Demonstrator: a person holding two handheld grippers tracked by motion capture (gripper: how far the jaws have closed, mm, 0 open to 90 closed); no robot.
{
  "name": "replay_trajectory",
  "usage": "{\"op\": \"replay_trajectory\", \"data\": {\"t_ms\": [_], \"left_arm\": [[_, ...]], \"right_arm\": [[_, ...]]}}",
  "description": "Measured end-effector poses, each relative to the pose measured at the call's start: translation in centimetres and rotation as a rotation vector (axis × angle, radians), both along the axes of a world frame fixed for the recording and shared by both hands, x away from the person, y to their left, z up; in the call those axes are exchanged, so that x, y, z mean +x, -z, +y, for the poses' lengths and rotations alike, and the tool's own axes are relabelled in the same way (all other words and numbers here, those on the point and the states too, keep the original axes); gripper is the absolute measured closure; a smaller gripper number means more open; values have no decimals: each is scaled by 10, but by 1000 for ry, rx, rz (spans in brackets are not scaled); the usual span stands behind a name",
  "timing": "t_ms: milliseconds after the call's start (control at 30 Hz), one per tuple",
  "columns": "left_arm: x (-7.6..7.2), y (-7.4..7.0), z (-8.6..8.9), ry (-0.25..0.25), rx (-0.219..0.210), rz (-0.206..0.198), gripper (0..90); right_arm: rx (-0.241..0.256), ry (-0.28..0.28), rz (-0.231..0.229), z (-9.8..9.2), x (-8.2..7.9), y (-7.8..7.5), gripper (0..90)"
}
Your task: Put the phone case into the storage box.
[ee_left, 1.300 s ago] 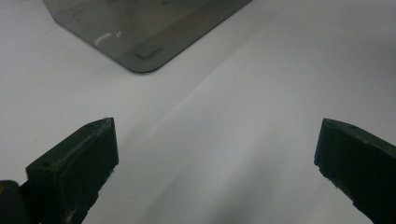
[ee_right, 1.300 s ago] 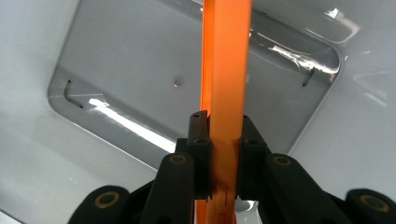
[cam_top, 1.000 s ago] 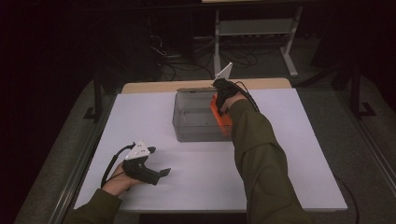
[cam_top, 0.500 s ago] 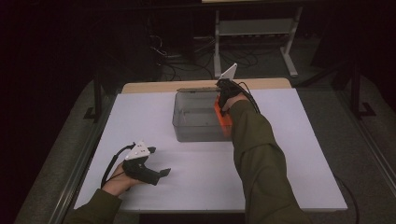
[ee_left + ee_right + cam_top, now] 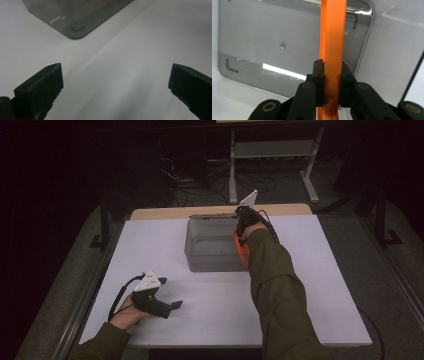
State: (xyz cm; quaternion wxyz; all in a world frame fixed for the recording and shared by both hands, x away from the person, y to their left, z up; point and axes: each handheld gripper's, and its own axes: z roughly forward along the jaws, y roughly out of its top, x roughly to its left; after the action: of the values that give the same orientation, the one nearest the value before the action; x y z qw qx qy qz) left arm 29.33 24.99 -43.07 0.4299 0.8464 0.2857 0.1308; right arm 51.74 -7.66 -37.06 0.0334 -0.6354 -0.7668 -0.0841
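Orange strip point(image 5: 332, 45) unmoved in right gripper point(image 5: 331, 75)

Glossy orange plastic strip point(image 5: 332, 37), translucent bin point(image 5: 210, 257)

looks like a lab or test room to me: a plain white table point(image 5: 310, 285) on a metal frame in a dim room, loose cables point(image 5: 200, 175) tangled on the grey floor behind it, and a bare metal stand point(image 5: 272, 155) at the back.
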Motion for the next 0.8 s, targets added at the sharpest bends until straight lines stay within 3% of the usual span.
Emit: {"op": "replay_trajectory", "data": {"t_ms": [800], "left_arm": [[0, 0, 0, 2, 2, -1, 0]], "right_arm": [[-22, -1, 7, 4, 1, 4, 754]]}}
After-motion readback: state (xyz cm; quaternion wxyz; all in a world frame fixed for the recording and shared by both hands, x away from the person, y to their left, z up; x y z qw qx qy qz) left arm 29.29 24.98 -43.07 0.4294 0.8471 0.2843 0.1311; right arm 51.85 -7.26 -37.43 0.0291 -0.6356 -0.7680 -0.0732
